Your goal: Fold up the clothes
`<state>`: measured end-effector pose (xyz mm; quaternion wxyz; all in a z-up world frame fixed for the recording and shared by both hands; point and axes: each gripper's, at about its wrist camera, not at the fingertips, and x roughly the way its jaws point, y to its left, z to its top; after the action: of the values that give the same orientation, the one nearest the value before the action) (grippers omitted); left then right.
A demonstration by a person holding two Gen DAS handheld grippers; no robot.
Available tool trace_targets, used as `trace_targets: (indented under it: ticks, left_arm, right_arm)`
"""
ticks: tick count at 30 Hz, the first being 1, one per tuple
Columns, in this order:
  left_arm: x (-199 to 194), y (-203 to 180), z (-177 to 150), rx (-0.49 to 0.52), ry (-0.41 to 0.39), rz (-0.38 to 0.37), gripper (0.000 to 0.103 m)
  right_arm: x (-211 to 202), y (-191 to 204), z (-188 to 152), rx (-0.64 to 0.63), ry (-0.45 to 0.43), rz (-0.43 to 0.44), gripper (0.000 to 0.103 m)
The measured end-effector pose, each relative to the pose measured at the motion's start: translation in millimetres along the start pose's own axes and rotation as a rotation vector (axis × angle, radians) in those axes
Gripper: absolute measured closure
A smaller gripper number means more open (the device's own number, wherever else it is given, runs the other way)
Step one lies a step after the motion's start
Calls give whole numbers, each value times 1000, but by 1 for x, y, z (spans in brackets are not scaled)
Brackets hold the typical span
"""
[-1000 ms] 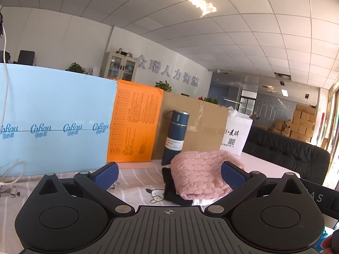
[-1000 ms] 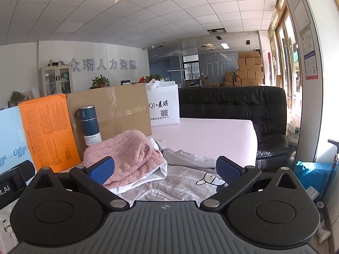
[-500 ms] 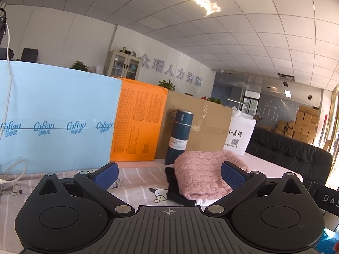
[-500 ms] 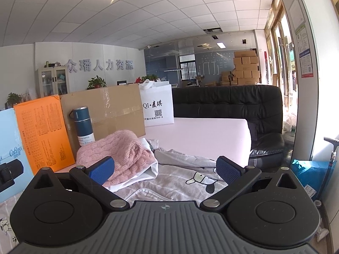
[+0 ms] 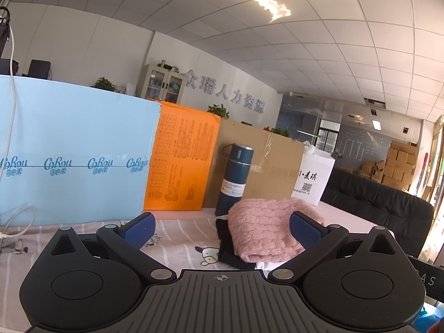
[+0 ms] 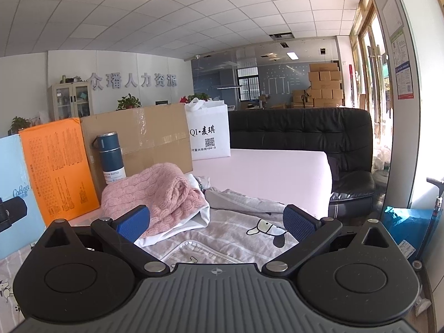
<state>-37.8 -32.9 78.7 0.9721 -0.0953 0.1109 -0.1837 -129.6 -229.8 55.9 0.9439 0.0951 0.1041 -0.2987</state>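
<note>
A pink knitted sweater [image 5: 263, 227] lies folded on top of a small pile, with a black garment [image 5: 226, 247] and a white one [image 6: 191, 222] under it. A striped grey garment with cartoon prints [image 6: 236, 238] is spread flat on the table in front of the pile. My left gripper [image 5: 222, 229] hovers open just short of the pile, nothing between its blue pads. My right gripper [image 6: 216, 219] is open too, above the striped garment, with the pink sweater [image 6: 158, 191] behind its left pad.
Behind the clothes stand a blue vacuum bottle [image 5: 234, 179], a light blue box [image 5: 72, 155], an orange box [image 5: 180, 163], a cardboard box [image 6: 147, 136] and a white paper bag [image 6: 209, 136]. A black sofa [image 6: 302, 127] borders the pink table [image 6: 277, 169] at the right.
Both grippers have shifted slightly relative to the pile, so the clothes and boxes sit a little differently in view. Both stay open and empty.
</note>
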Motion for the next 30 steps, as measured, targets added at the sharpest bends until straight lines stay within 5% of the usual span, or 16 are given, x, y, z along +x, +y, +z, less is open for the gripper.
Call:
trace_targets:
  ticks: [30]
  left_arm:
    - [2, 2, 0, -9, 10, -1, 0]
  right_arm:
    - [11, 7, -5, 7, 6, -11, 0]
